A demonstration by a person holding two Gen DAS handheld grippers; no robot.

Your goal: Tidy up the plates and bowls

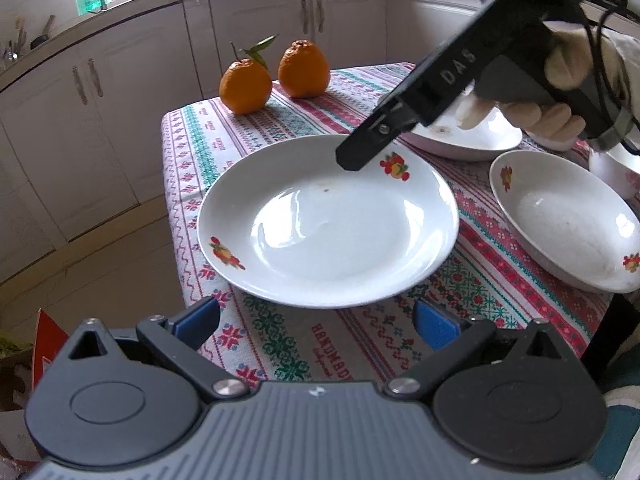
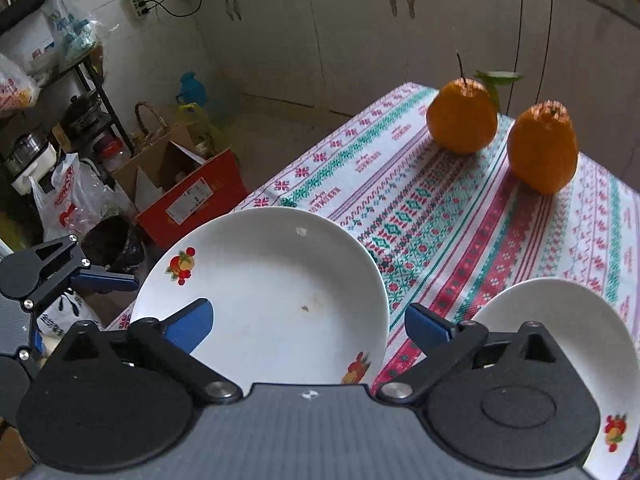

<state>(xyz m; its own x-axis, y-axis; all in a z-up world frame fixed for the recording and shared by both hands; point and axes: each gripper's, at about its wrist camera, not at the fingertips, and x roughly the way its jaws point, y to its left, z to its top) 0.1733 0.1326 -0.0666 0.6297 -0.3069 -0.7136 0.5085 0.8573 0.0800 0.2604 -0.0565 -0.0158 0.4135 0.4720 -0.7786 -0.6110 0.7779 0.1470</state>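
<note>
Between the right gripper's (image 2: 308,326) spread jaws: the plate (image 2: 264,296).

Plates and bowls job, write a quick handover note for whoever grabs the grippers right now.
Left gripper: open, empty, at the near edge of the big plate.
Right gripper: open, empty, hovering over that plate's far side.
On the tablecloth: the big plate in the middle, a deep dish to its right, another dish behind under the right gripper's body, and part of a white bowl at the right edge. Two oranges at the far end.
Done: nothing stacked.
Left: gather and stack all the pieces.
</note>
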